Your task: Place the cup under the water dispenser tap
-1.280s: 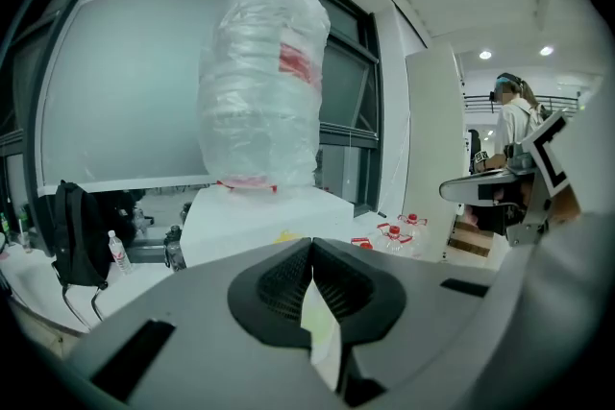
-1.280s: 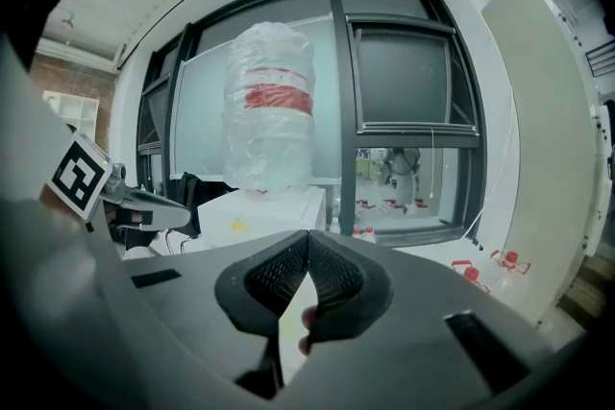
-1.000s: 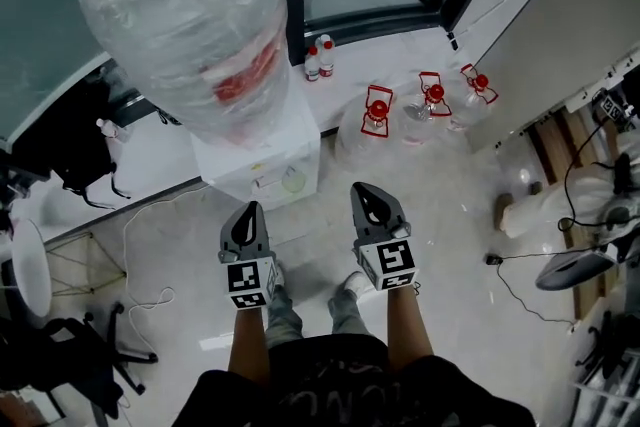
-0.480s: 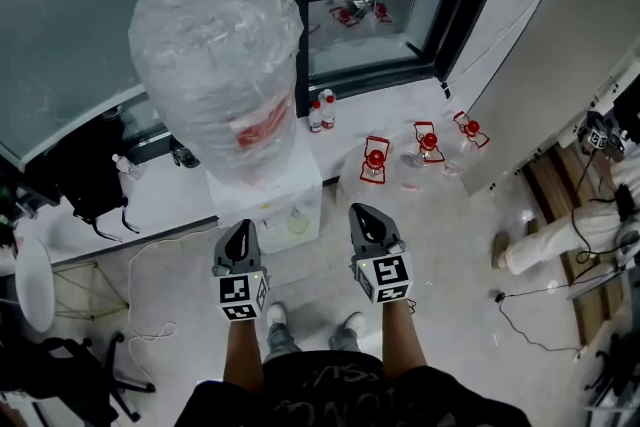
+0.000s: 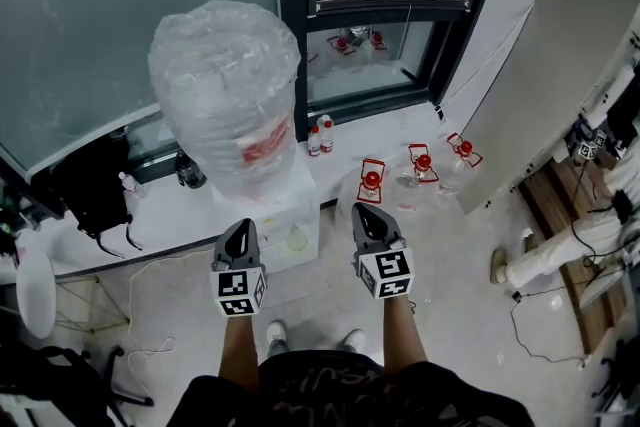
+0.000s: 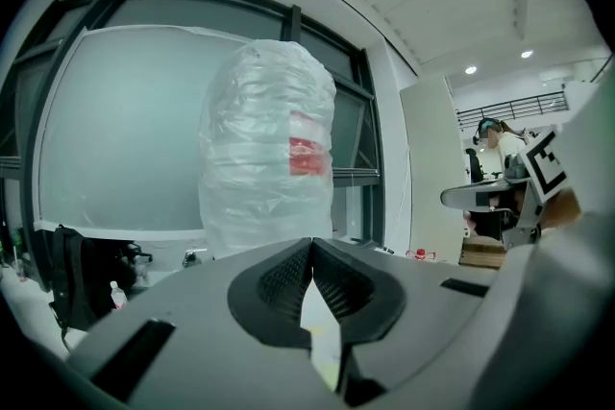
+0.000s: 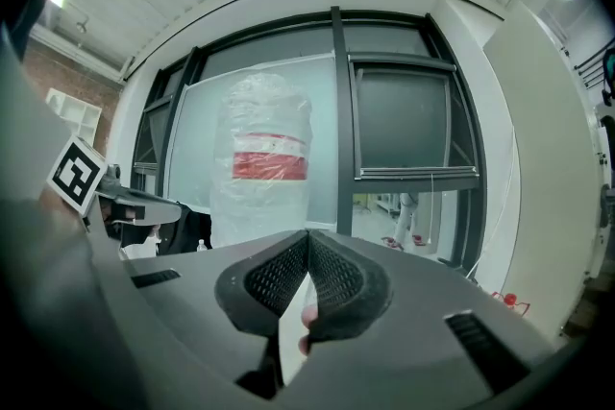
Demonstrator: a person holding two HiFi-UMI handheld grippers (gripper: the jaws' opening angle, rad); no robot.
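The water dispenser (image 5: 287, 215) is a white box under a big plastic-wrapped bottle (image 5: 225, 90), standing against the window. A small pale greenish round thing (image 5: 297, 237) sits on its front; I cannot tell whether it is the cup. My left gripper (image 5: 240, 228) hangs just in front of the dispenser, and my right gripper (image 5: 365, 213) is level with it, to the dispenser's right. Both are shut with nothing between the jaws. The left gripper (image 6: 311, 245) looks level at the wrapped bottle (image 6: 269, 149). The right gripper (image 7: 307, 235) has the bottle (image 7: 261, 158) to its left.
Three red-capped water jugs (image 5: 372, 181) lie on the floor right of the dispenser, and small bottles (image 5: 320, 137) stand on the window ledge. A black bag (image 5: 90, 190) and cables lie at the left. A person's legs (image 5: 520, 260) show at the right.
Both grippers have risen, still shut and side by side. The head view has tilted up, so the wrapped bottle now sits nearer the picture's middle and more of the window shows.
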